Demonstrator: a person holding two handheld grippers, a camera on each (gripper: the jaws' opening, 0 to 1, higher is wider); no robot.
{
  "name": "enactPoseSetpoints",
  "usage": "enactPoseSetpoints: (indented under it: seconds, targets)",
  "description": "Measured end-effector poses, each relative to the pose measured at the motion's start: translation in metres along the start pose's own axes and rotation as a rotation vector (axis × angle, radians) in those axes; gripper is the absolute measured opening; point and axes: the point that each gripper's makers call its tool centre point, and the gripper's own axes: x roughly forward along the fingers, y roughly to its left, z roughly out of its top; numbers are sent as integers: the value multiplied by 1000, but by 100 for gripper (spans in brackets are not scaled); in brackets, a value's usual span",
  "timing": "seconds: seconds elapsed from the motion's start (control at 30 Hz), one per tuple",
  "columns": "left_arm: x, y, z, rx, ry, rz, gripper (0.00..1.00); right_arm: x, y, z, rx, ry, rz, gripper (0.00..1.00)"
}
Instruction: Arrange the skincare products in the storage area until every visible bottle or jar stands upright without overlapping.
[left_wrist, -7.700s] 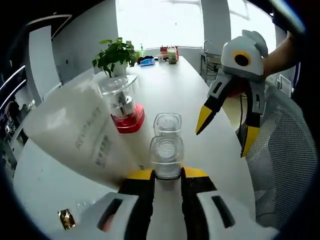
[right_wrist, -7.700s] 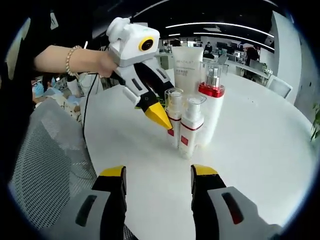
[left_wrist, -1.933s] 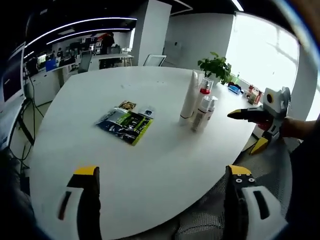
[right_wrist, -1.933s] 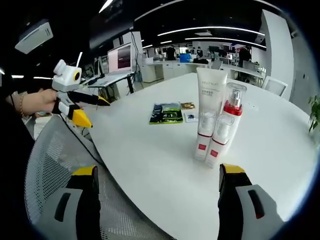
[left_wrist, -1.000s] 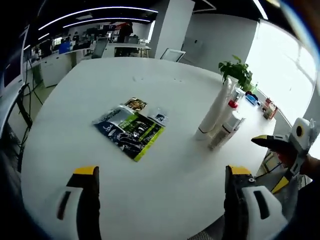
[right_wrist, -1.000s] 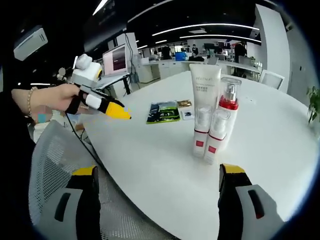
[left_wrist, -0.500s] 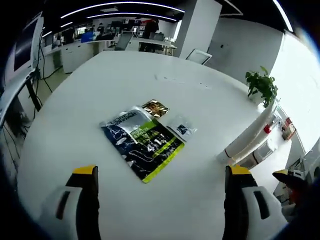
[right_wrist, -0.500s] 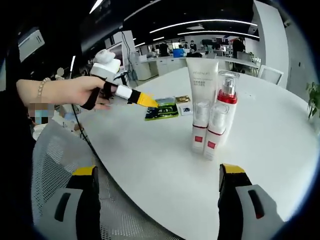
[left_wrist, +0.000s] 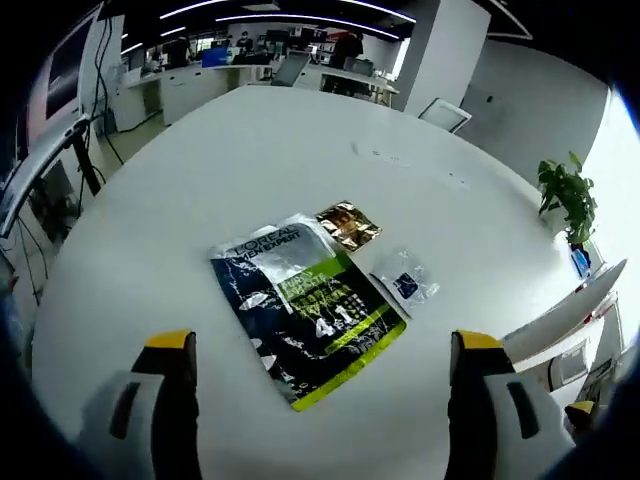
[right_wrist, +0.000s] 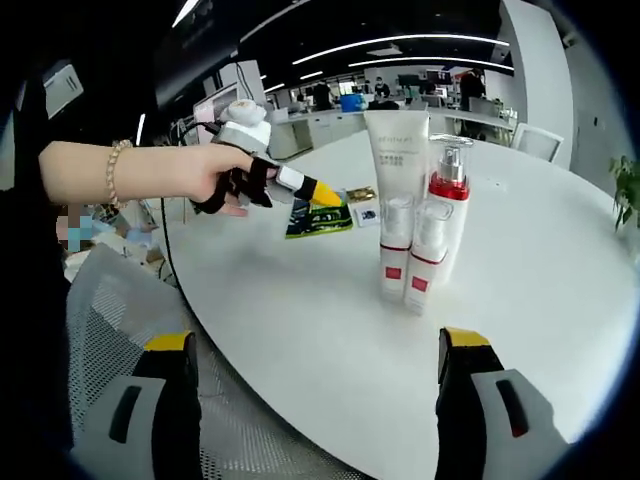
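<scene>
A tall white tube (right_wrist: 396, 150), a pump bottle with a red collar (right_wrist: 447, 215) and two small white bottles with red labels (right_wrist: 395, 250) (right_wrist: 420, 262) stand upright, close together, on the round white table (right_wrist: 300, 310). My right gripper (right_wrist: 316, 342) is open and empty, held back from the table's near edge. A person's hand holds my left gripper (right_wrist: 322, 193) over the table to the left of the bottles. In the left gripper view my left gripper (left_wrist: 322, 343) is wide open above a black-and-green sachet (left_wrist: 305, 305). The tube (left_wrist: 570, 310) leans in at that view's right edge.
A small gold sachet (left_wrist: 348, 224) and a clear sachet with a blue mark (left_wrist: 405, 285) lie beside the big one. A mesh chair (right_wrist: 120, 330) stands at the table's near edge. A potted plant (left_wrist: 565, 195) stands far off. Bare tabletop surrounds the bottles.
My left gripper has let go of a small bottle, opened wide, drawn away, then come in over the table to the sachets. My right gripper opened wider and drew back slightly.
</scene>
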Motion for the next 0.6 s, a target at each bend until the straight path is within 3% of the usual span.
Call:
enactPoseSetpoints:
  seconds: [0.17, 0.37, 0.6]
  targets:
    - [12, 1, 6, -38, -3, 16, 99, 0, -2, 0, 19, -1, -3, 100]
    - [23, 13, 7, -120, 7, 99, 99, 0, -1, -1, 24, 4, -3, 100]
    - [29, 6, 3, -138, 29, 124, 99, 0, -2, -2, 35, 6, -3, 100]
